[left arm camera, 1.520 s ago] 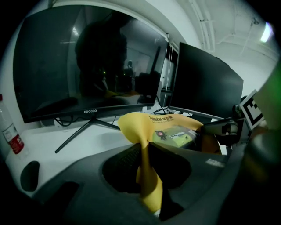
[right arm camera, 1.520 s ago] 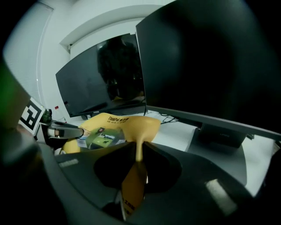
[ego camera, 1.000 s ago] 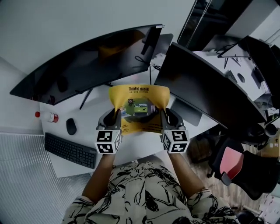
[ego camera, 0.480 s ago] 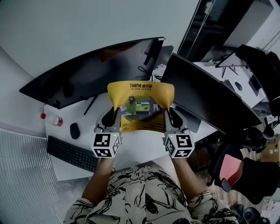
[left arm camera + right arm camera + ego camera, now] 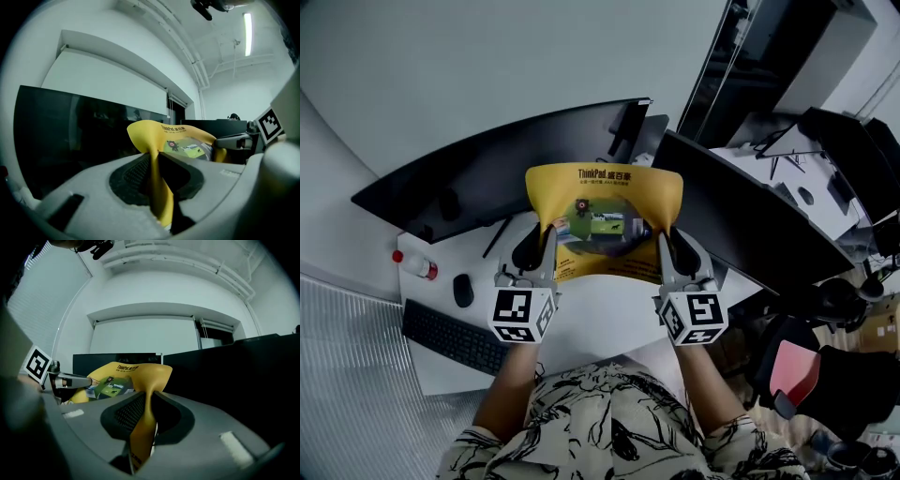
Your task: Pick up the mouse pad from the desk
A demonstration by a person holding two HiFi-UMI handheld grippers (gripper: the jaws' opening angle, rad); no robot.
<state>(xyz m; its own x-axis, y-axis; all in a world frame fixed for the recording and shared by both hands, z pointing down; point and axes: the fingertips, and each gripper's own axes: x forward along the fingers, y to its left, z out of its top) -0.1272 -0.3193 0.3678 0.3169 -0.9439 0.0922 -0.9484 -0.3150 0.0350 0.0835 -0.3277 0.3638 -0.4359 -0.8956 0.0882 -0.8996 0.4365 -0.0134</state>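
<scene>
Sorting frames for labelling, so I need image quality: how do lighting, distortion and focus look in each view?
Head view: dim, fisheye bends the monitor, yet the mouse pad is legible. Left gripper view: black vignette, ceiling light flares, left claw looks soft. Right gripper view: same vignette, even wall light, right claw soft.

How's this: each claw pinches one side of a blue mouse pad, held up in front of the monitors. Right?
The mouse pad is yellow, not blue, as the head view shows; the left claw and right claw do pinch its sides.

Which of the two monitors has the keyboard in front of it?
The left monitor: the black keyboard lies before it, far from the right monitor.
</scene>
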